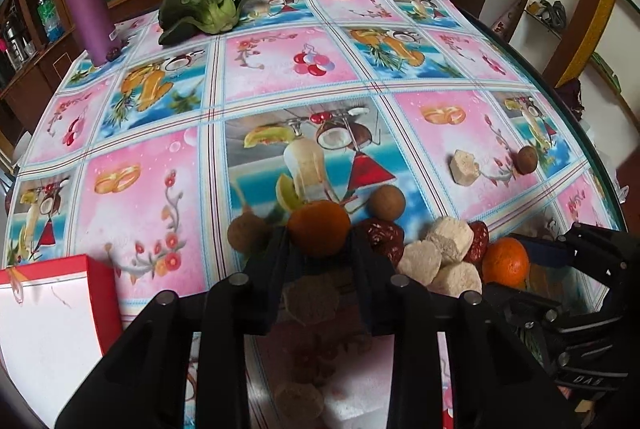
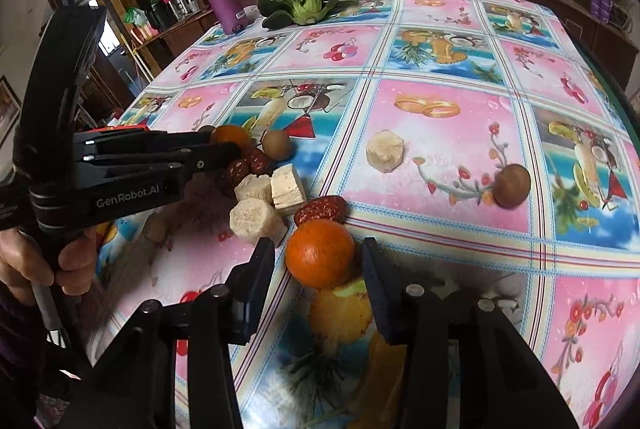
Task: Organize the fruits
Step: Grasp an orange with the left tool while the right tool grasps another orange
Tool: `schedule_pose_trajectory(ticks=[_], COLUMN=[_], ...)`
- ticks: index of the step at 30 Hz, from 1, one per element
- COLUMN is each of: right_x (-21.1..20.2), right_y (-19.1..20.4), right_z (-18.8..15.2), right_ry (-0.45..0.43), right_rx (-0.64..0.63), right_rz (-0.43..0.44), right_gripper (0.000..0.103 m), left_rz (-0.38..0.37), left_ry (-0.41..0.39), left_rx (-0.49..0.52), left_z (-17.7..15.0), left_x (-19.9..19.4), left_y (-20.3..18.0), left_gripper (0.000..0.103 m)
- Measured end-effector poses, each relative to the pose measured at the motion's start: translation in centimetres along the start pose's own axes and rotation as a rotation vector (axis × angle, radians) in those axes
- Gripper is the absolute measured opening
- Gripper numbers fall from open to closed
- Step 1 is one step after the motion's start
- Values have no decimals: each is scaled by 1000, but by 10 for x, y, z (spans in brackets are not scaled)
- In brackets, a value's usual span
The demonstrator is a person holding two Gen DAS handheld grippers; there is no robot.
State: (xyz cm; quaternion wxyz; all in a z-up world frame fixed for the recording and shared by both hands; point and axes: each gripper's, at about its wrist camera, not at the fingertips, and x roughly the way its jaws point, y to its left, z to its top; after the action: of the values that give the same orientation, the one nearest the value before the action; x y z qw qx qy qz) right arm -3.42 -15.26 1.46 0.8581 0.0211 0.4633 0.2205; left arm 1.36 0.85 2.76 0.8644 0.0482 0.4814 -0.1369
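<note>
The left gripper (image 1: 320, 241) has its jaws closed against the sides of a darker orange fruit (image 1: 319, 228), which sits low on the counter (image 1: 280, 69); whether it is lifted clear of the cloth is hard to judge from this angle. The right gripper (image 2: 320, 261) has its jaws spread wide on either side of a bright mandarin (image 2: 320, 253), touching neither flank. Between the two lie red dates (image 2: 320, 210) and pale cut chunks (image 2: 256, 219) in a tight cluster. A brown round fruit (image 2: 513, 185) and another pale chunk (image 2: 385, 151) sit well apart to the right. At the far edge stand a purple bottle (image 1: 86, 5) and a leafy green vegetable (image 1: 204, 3).
</note>
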Motion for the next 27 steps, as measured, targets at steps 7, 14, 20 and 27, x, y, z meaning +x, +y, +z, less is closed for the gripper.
schedule_pose_trajectory(ticks=[7,14,20,27], right_x=[1,0,0,-1], right_y=[0,1,2,2], right_z=[1,-1,-3,-2], right_ry=[1,-4,-3,4], right_rx=[21,35,20,14], right_rz=[0,-6,-13,-12], right_gripper=[42,35,34,34], left_rz=[-6,-20,-18,-14], left_ry=[-16,-22,-30,-27], left_rx=[12,-35,-48,-79], left_z=[4,8,9,11], left_x=[5,7,9,10], left_y=[2,5,5,6], left_gripper=[33,33,33,33])
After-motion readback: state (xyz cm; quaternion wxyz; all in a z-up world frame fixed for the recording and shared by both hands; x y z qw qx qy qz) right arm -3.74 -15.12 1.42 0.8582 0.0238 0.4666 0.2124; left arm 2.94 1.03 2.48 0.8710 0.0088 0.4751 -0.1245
